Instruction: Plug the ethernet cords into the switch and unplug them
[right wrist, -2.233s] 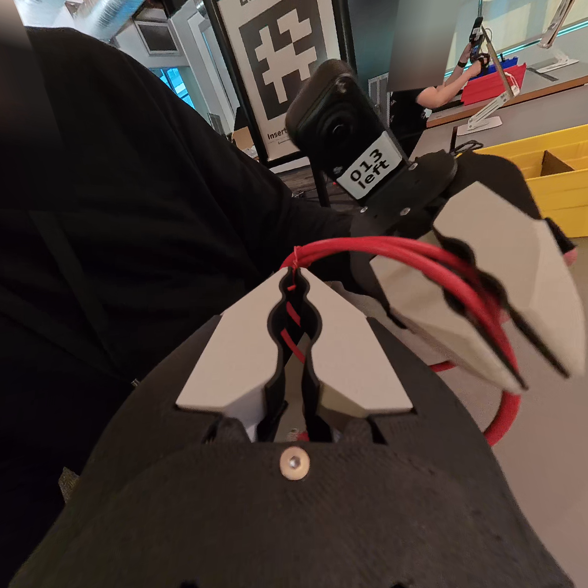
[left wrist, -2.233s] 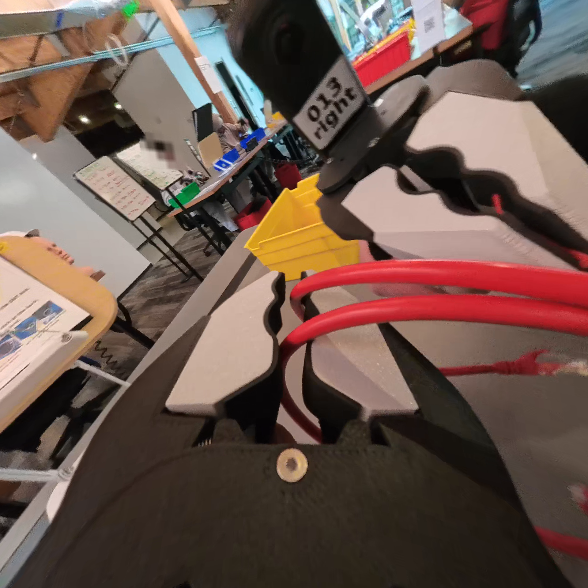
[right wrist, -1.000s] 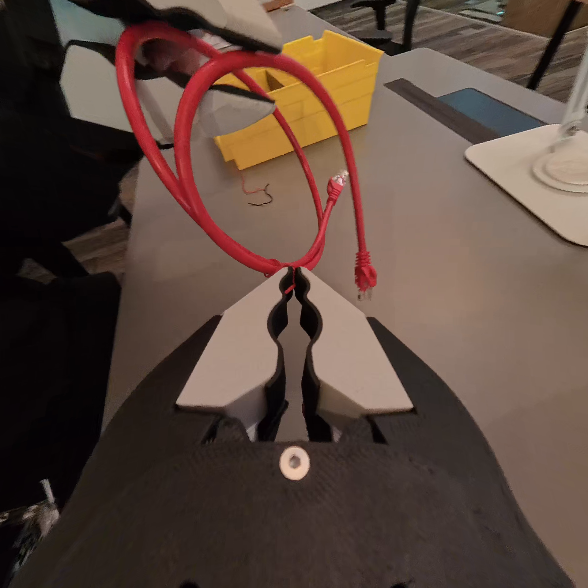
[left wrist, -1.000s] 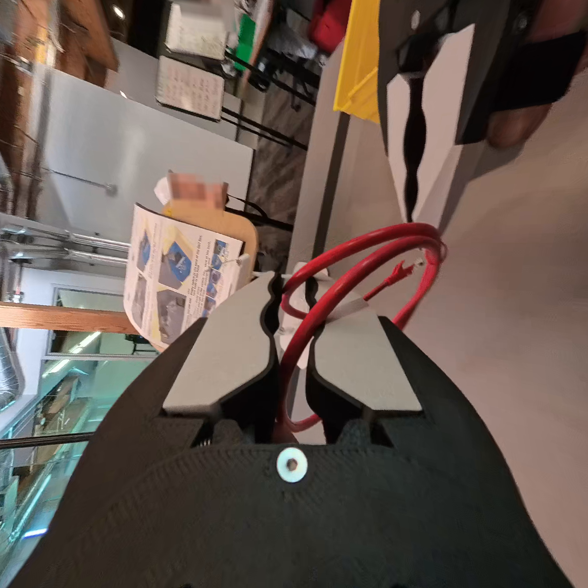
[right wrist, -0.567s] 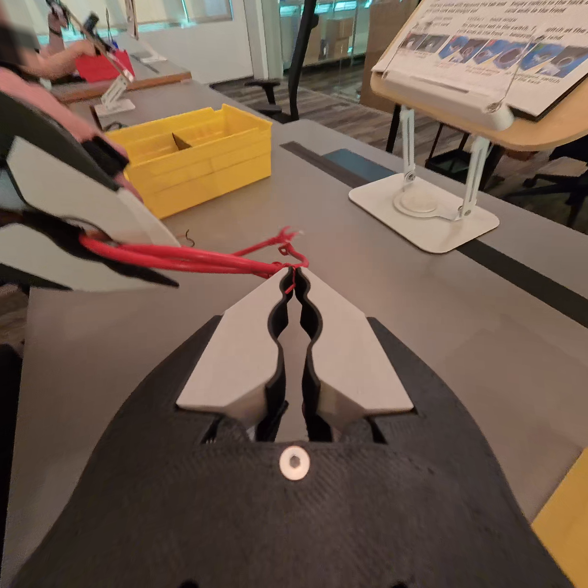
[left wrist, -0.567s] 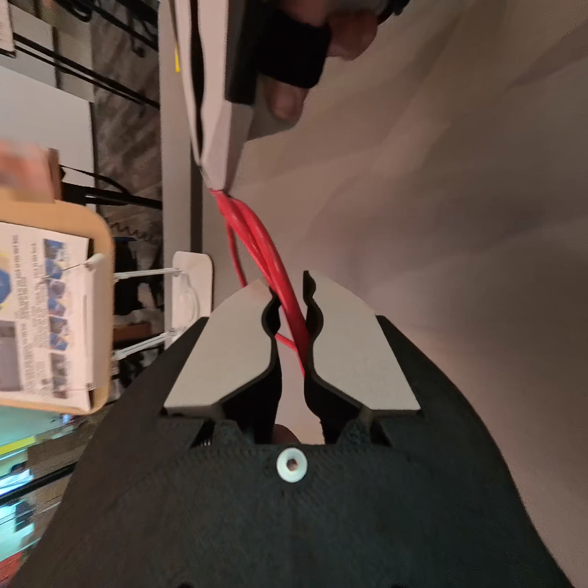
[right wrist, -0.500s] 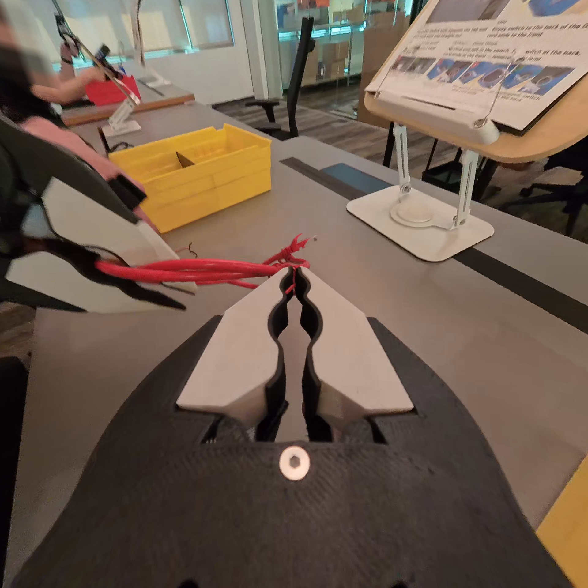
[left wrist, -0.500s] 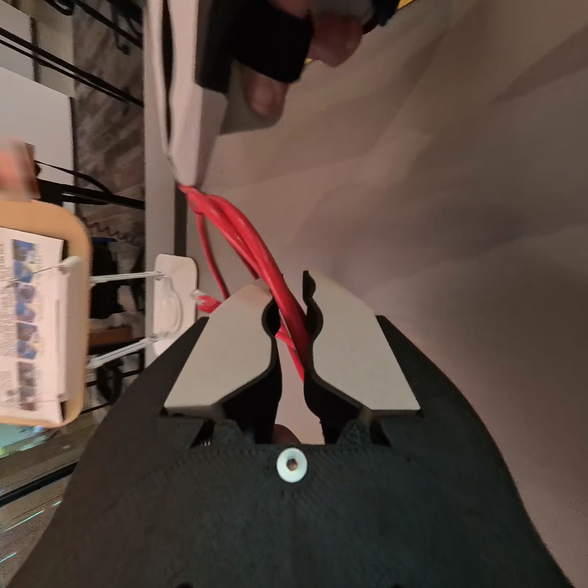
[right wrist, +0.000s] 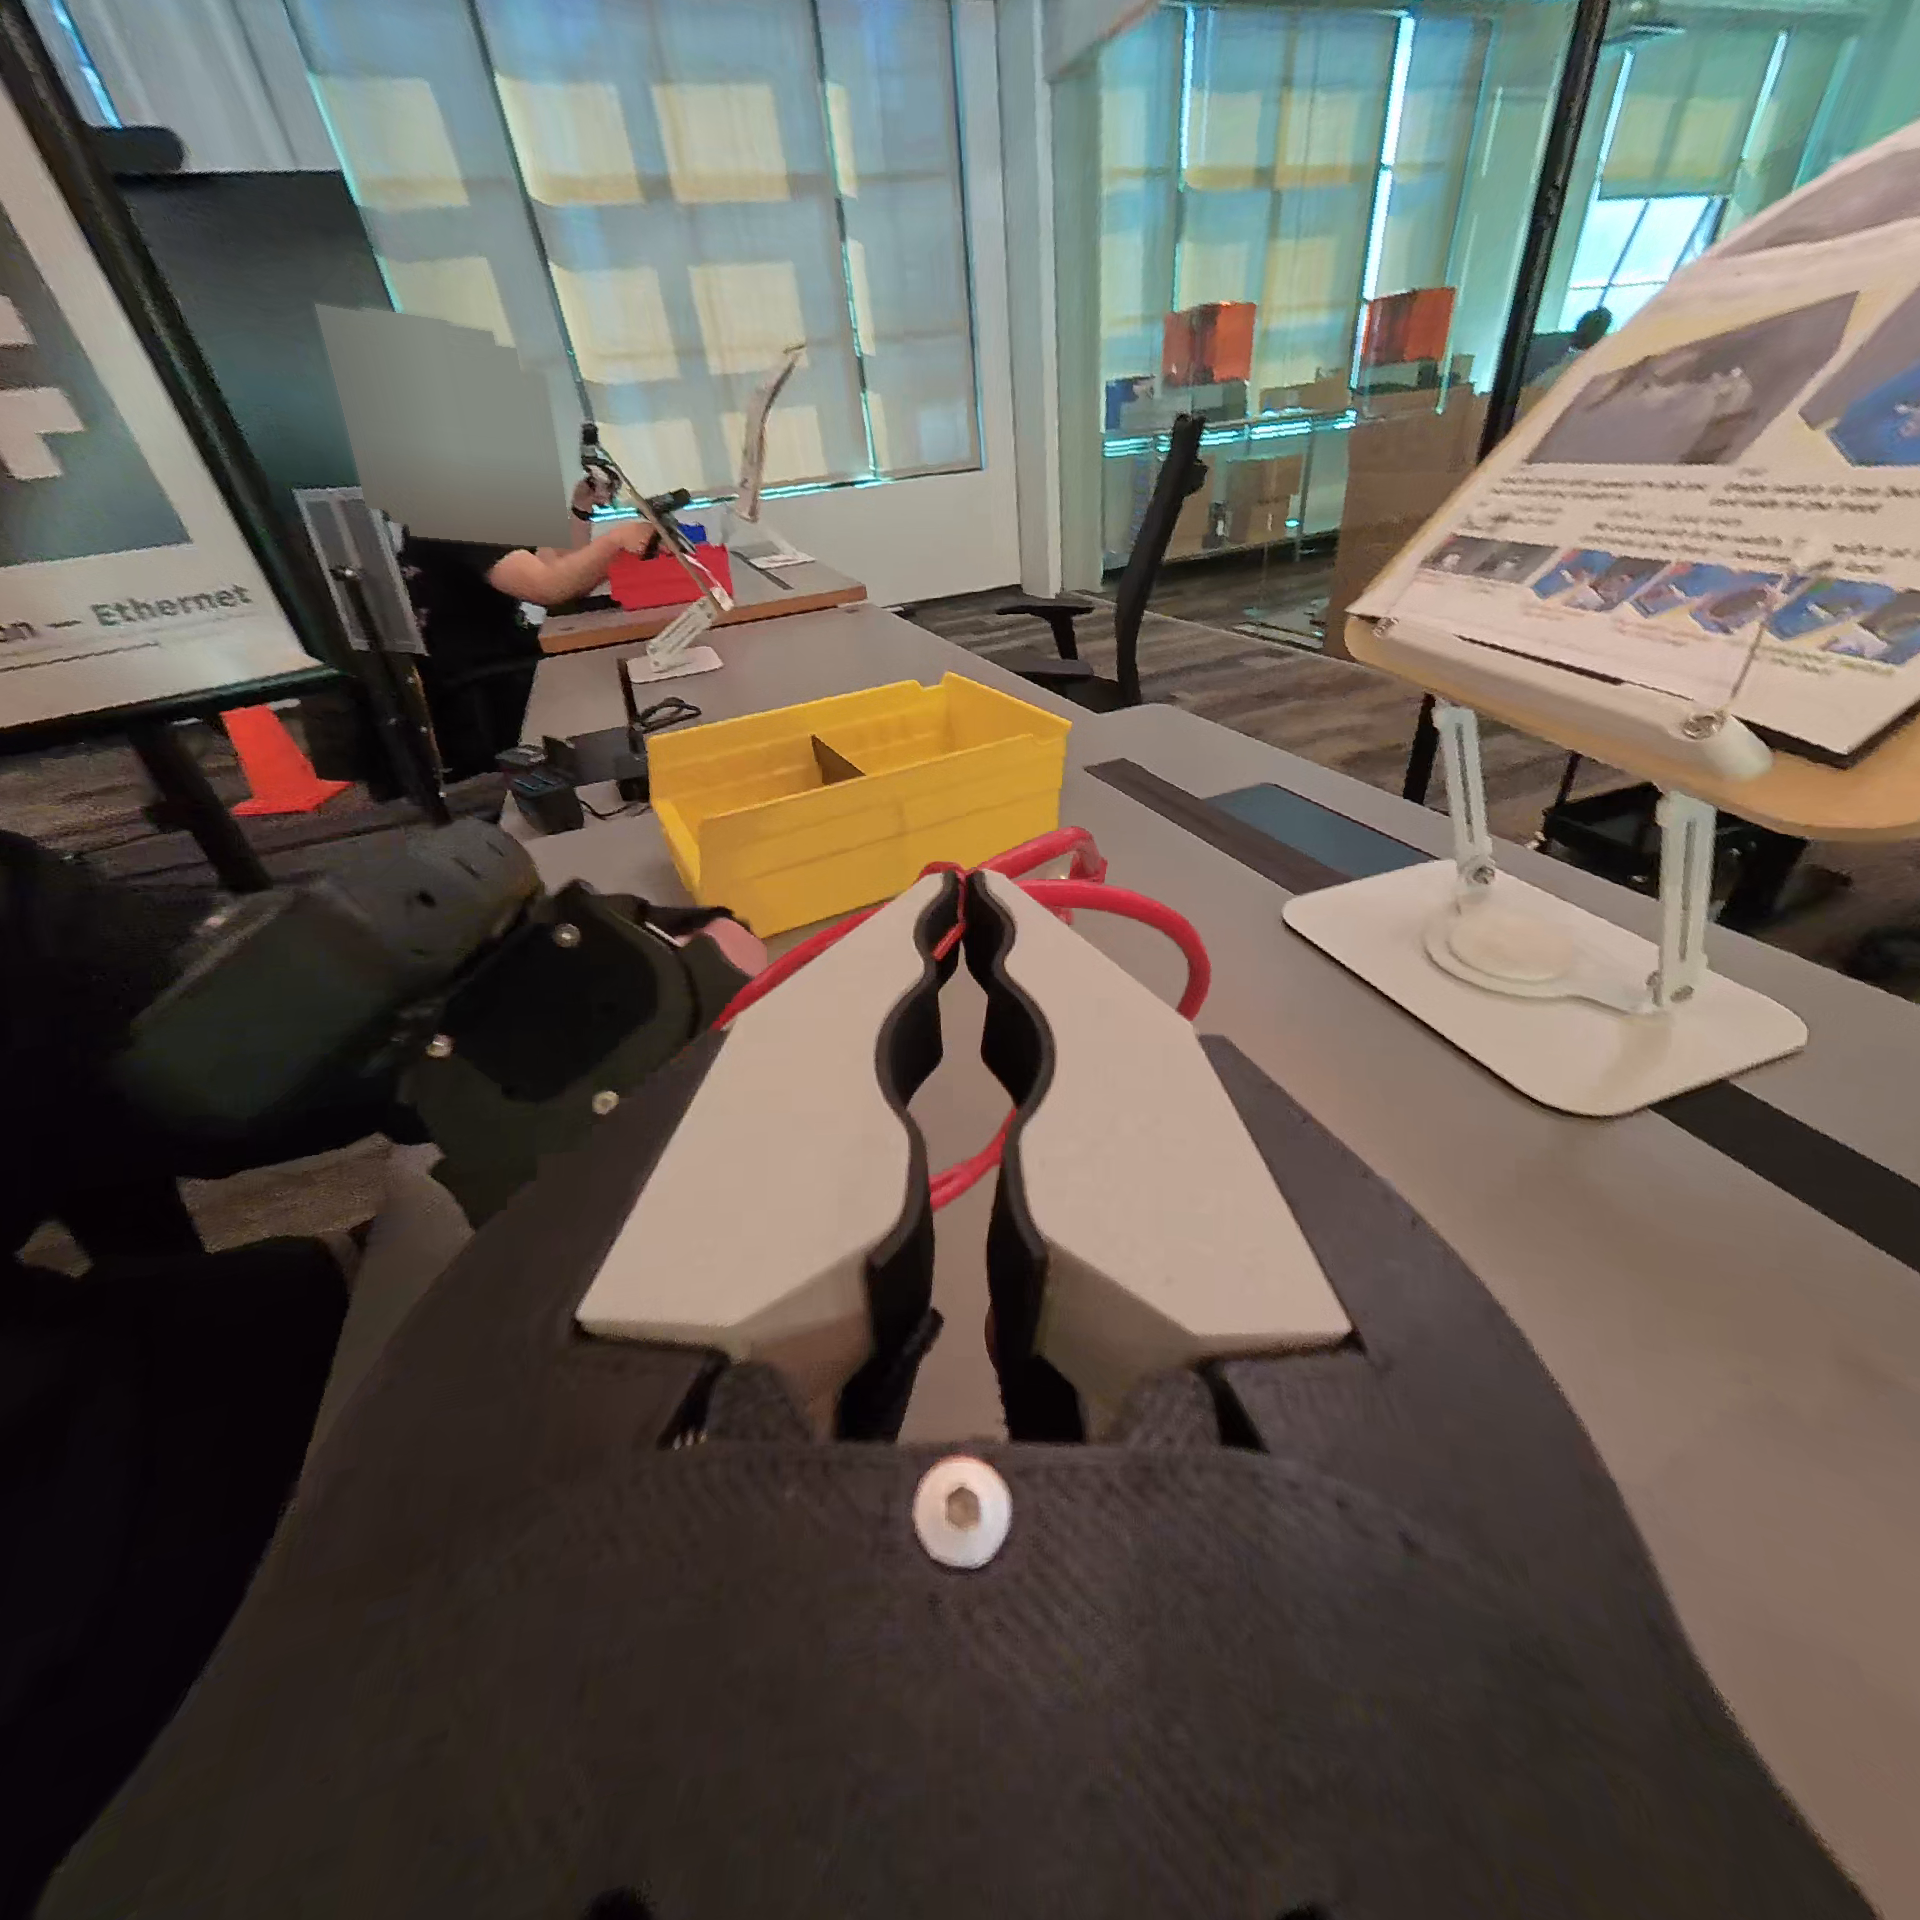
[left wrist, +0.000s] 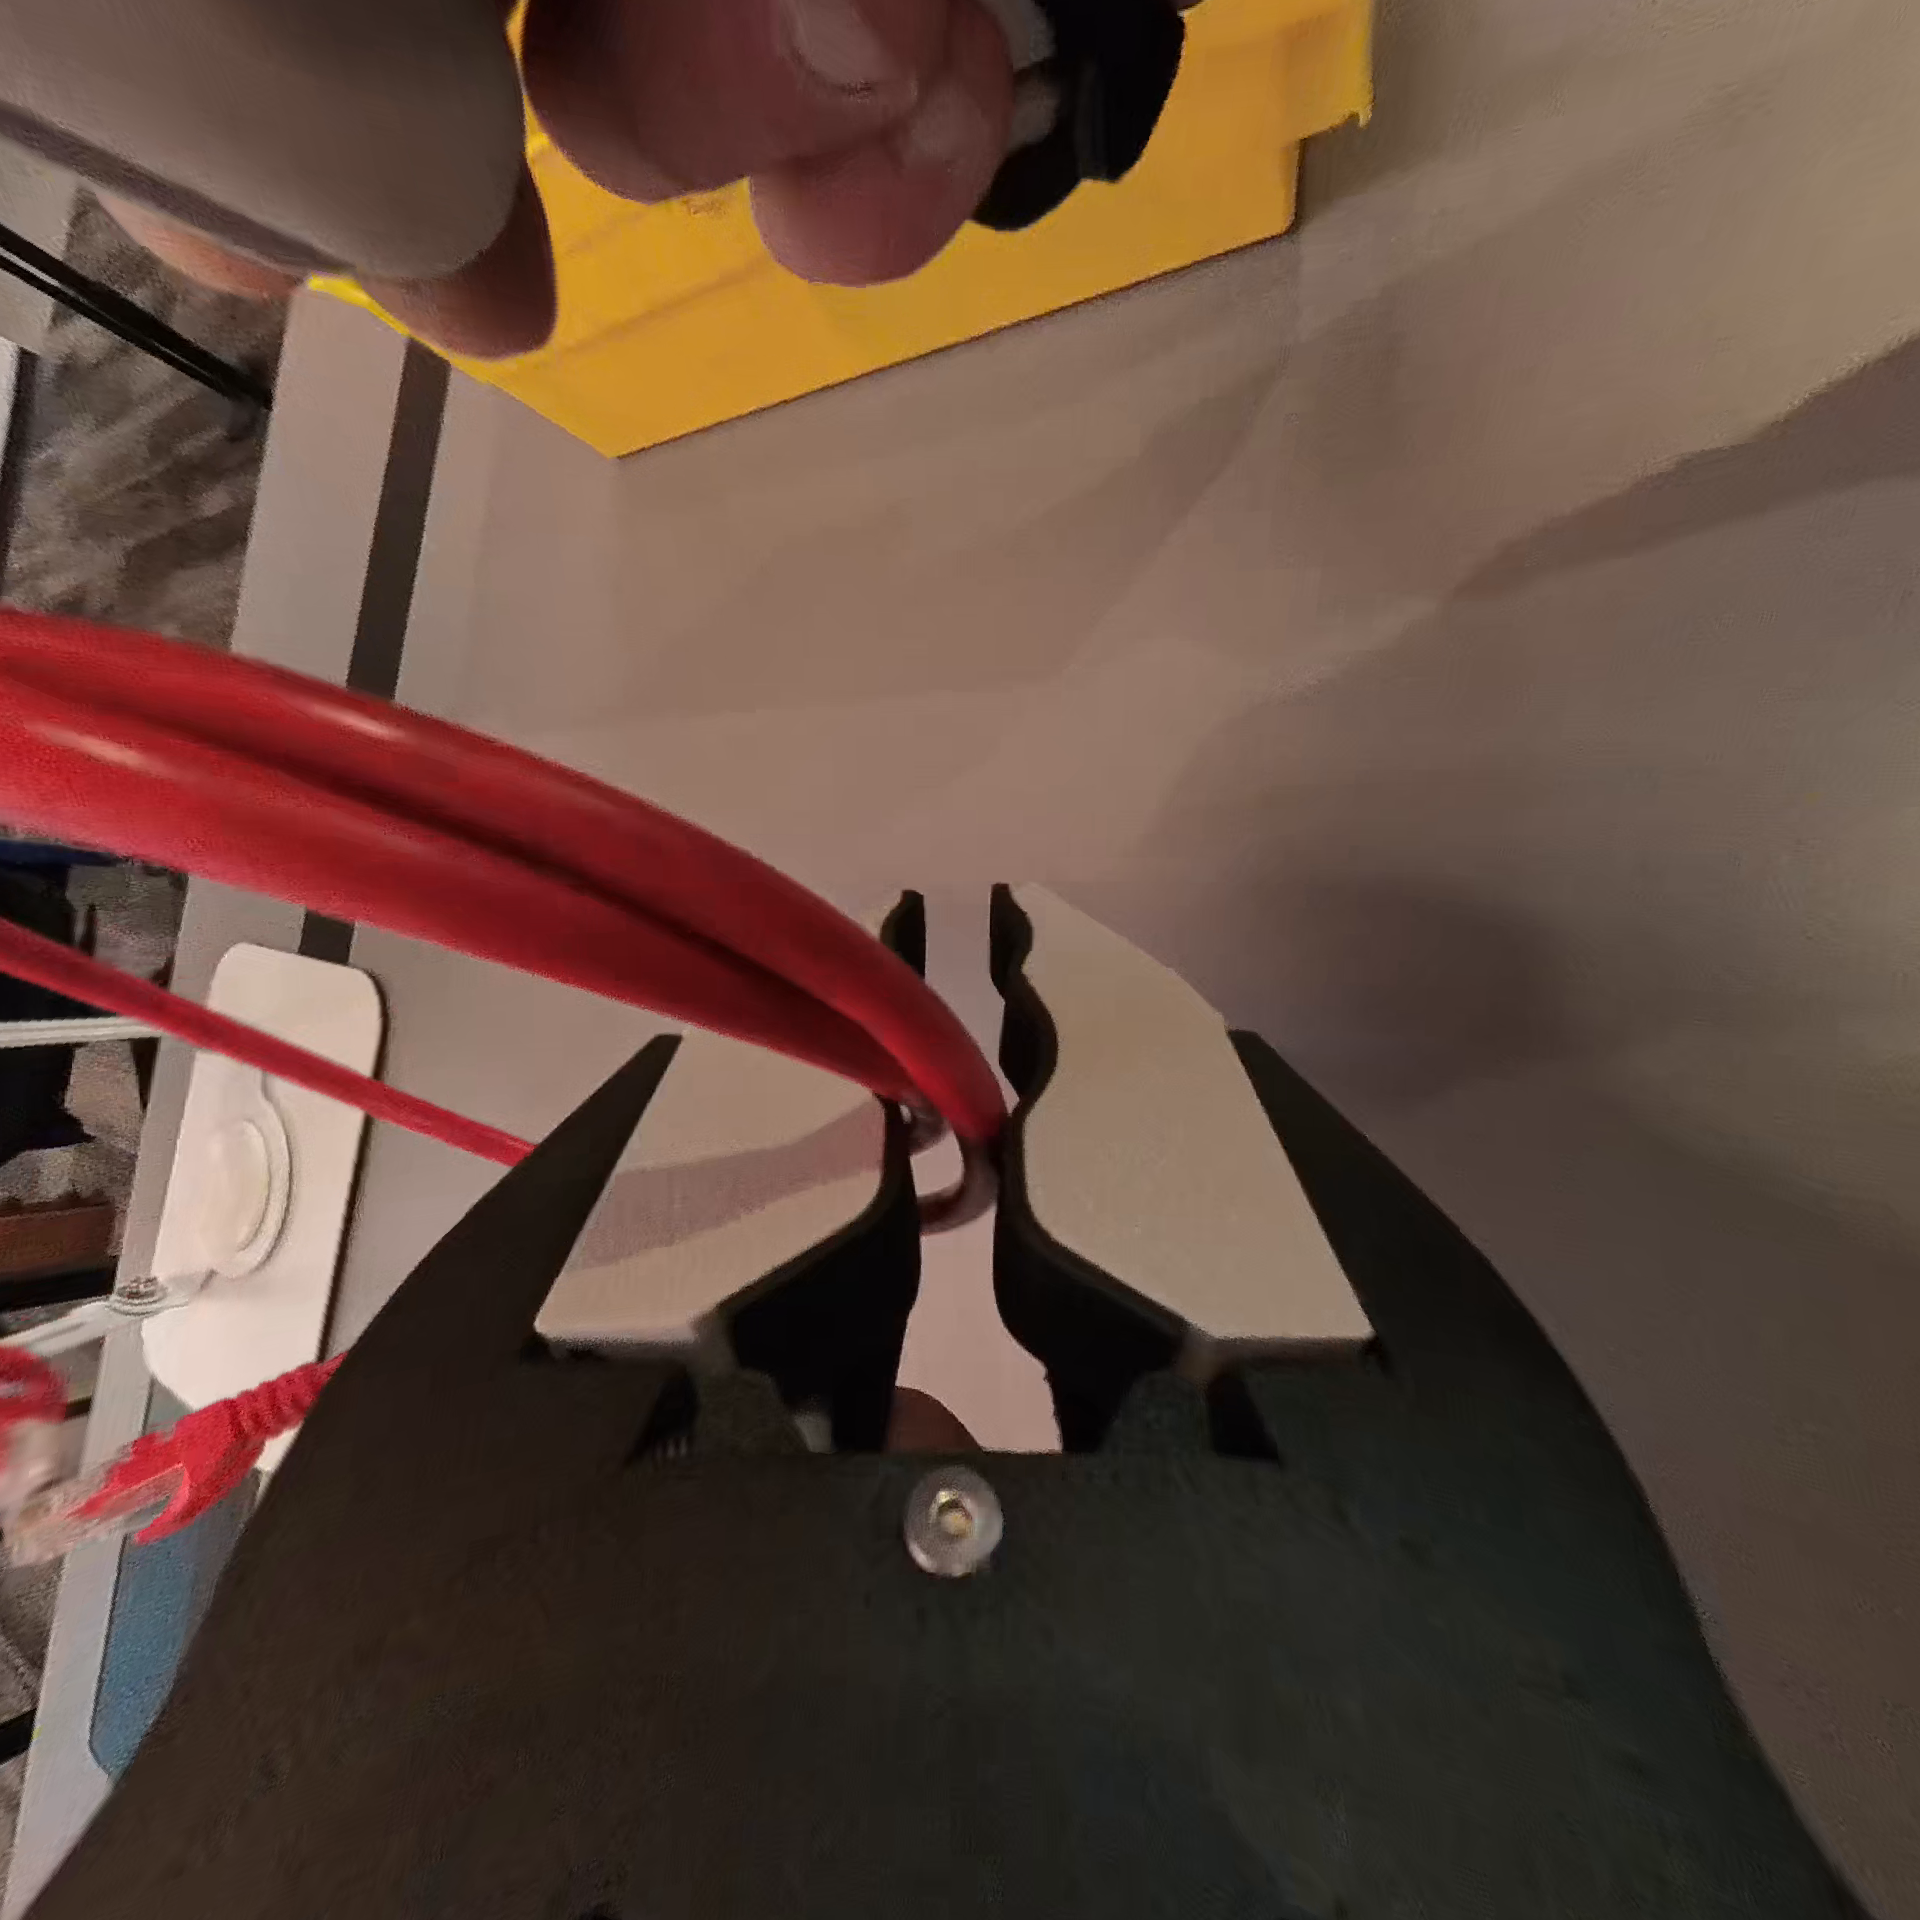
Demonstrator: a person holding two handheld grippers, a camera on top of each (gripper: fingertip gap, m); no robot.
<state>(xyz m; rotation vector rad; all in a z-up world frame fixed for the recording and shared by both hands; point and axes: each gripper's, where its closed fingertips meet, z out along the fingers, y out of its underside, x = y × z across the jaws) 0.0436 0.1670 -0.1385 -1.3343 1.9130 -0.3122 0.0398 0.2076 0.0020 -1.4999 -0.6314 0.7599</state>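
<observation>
A coiled red ethernet cord (left wrist: pixel 416 821) runs in from the left and is pinched between the fingers of my left gripper (left wrist: pixel 951 904), which is shut on it above the grey table. One red plug (left wrist: pixel 177 1455) hangs at the lower left. My right gripper (right wrist: pixel 964 888) is shut, with a thin red tie of the coil caught at its tips. The cord's loop (right wrist: pixel 1174 935) shows just behind the right gripper. The left gripper's black body (right wrist: pixel 499 997) is close on the left, its fingers hidden behind mine. No switch is in view.
A yellow divided bin (right wrist: pixel 862 810) stands on the grey table (right wrist: pixel 1558 1299) behind the cord; it also shows in the left wrist view (left wrist: pixel 935 270). A white document stand (right wrist: pixel 1558 997) is at the right. A hand (left wrist: pixel 779 114) fills the top of the left wrist view. A person works at a far table. The tips of one gripper are about 15 cm away from the tips of the other.
The two grippers have come closer together, so the coil between them is no longer stretched out. The left wrist view has turned toward the table and yellow bin. Both grips are unchanged.
</observation>
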